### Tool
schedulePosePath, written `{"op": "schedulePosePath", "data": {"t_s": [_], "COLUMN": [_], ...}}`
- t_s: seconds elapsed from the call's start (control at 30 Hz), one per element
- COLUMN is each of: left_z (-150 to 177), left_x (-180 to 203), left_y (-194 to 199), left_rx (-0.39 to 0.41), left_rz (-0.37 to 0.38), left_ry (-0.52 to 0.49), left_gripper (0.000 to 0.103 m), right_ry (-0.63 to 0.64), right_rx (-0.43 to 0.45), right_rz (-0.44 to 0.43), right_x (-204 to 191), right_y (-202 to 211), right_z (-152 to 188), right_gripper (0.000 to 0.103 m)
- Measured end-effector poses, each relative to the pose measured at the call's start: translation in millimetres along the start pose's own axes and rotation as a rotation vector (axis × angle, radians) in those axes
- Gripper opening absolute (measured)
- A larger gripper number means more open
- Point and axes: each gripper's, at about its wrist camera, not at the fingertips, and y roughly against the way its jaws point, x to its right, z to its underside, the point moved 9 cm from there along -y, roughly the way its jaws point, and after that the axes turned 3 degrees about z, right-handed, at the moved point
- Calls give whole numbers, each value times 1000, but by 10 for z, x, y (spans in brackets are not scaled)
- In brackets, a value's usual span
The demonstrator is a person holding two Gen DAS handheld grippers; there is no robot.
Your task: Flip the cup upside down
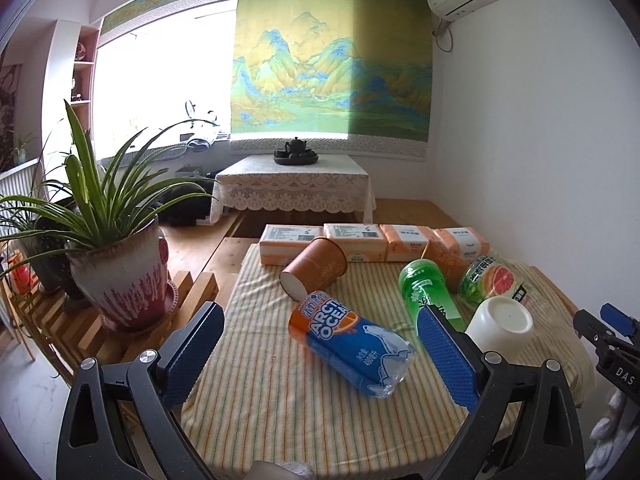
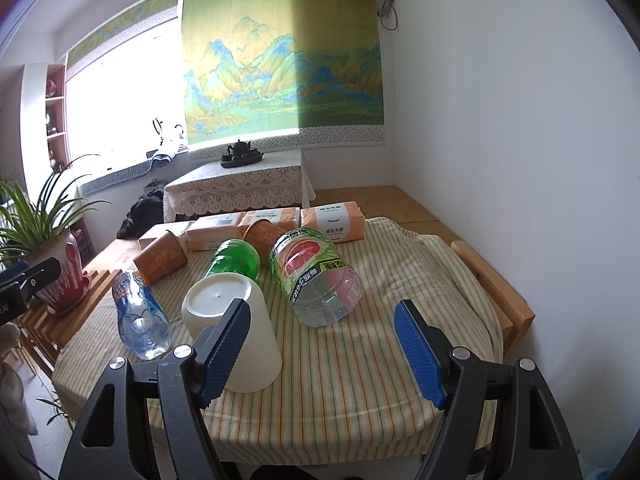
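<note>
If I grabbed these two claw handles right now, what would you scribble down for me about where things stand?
Left gripper: open, empty, above the blue bottle.
Right gripper: open, empty, just right of the white cup.
The white cup stands base up on the striped cloth, so it looks flipped already.
Two orange paper cups lie on their sides further back; whether they need flipping I cannot tell.

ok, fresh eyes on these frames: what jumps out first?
The white cup sits base-up at the near edge of the striped cloth, beside the right gripper, whose jaws stand open. Behind it, bottles lie toppled: blue Arctic Ocean bottle, green bottle, grapefruit bottle.
</note>
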Motion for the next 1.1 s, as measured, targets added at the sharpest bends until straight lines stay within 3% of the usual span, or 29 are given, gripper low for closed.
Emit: {"op": "schedulePosePath", "data": {"t_s": [1.1], "left_z": [-9], "left_x": [43], "left_y": [-13], "left_rx": [-4], "left_rz": [2], "left_ry": [2], "left_gripper": [102], "right_ry": [35], "right_rx": [2], "right_rz": [24], "right_x": [-54], "right_y": [-18], "right_z": [29], "right_gripper": [71]}}
